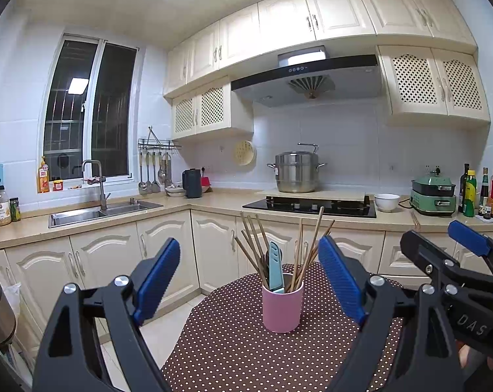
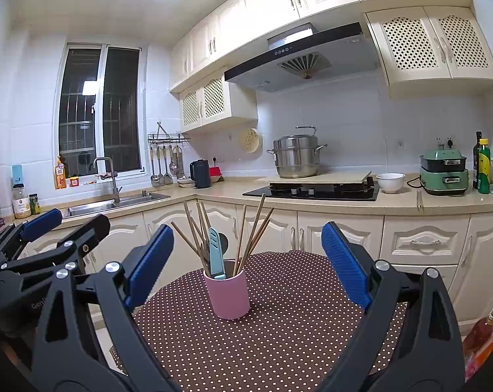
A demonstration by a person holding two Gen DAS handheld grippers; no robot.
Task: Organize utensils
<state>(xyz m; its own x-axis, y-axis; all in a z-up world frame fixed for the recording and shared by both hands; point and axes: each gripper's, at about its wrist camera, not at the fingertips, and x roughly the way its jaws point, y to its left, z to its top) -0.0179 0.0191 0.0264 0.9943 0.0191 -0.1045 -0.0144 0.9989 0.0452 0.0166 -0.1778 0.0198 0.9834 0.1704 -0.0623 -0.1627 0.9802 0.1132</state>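
We held both tools wide open, empty: left tool (image 1: 249, 281) | right tool (image 2: 246, 268) | cup (image 1: 282, 307) of chopsticks (image 1: 256, 251) mid-frame on surface (image 1: 246, 352)

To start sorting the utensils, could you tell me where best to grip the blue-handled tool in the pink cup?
Probably grip the blue-handled tool by its flat handle above the pink cup rim, coming from above; the chopsticks crowd its sides.

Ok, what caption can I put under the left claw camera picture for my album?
Two open claws, left claw and right claw, facing a pink cup of chopsticks on a dotted tablecloth.
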